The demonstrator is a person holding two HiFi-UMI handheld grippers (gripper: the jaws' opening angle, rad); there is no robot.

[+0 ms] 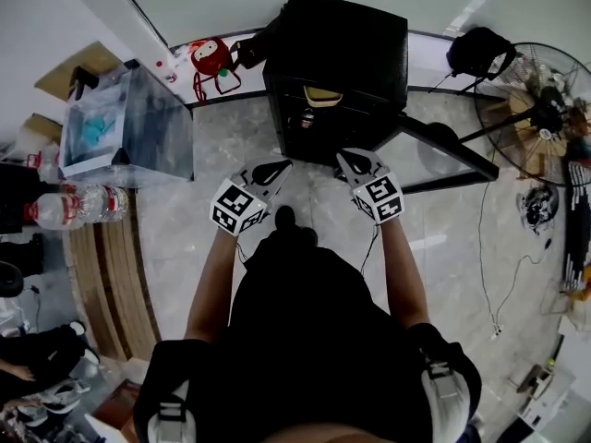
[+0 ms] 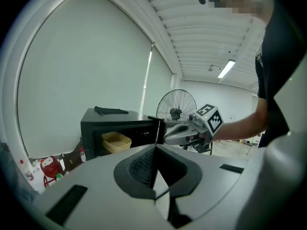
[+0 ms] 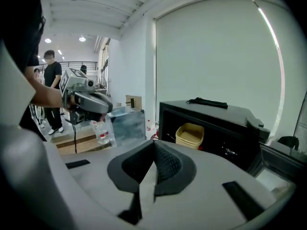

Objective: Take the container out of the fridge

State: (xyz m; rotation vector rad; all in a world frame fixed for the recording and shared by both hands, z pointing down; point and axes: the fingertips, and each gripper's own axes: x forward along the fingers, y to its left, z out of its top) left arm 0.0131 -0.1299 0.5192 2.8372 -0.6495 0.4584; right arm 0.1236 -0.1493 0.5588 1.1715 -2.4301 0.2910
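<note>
The fridge [image 1: 342, 35] is a small black box on the floor [image 1: 212, 238], backed to the wall. Its door [image 1: 448, 160] is swung wide to the right in head view. The container [image 1: 323, 97], a pale yellow tub, sits on the upper shelf near the front lip, untouched.

The left gripper [image 1: 274, 167] and right gripper [image 1: 348, 160] are held side by side just short of the opening. They are apart from each other, both aimed at it and tipped slightly down. The left fingers [image 2: 139, 166] are closed together with nothing between them. The right fingers [image 3: 168, 163] are likewise pressed shut and empty.

Room:
- A bare strip of floor lies between the grippers and the fridge front.
- The open door fences the right side, with a standing fan [image 1: 536, 109] beyond it.
- On the left, a clear-walled box [image 1: 138, 127] stands near the fridge with a gap of floor between, and water bottles [image 1: 88, 206] lie beside it.
- A red toy [image 1: 212, 58] sits at the wall between box and fridge.
- A cable [image 1: 503, 275] trails on the floor at right, well apart from the grippers.

Hard to read:
- The fridge interior below the tub is dark, and a small item there cannot be identified.
- In head view the fridge roof hides the container's rear part.
- A flat dark object [image 3: 207, 102] lies on the fridge top, and I cannot tell what it is.
- The person's torso blocks the floor beneath the grippers.
</note>
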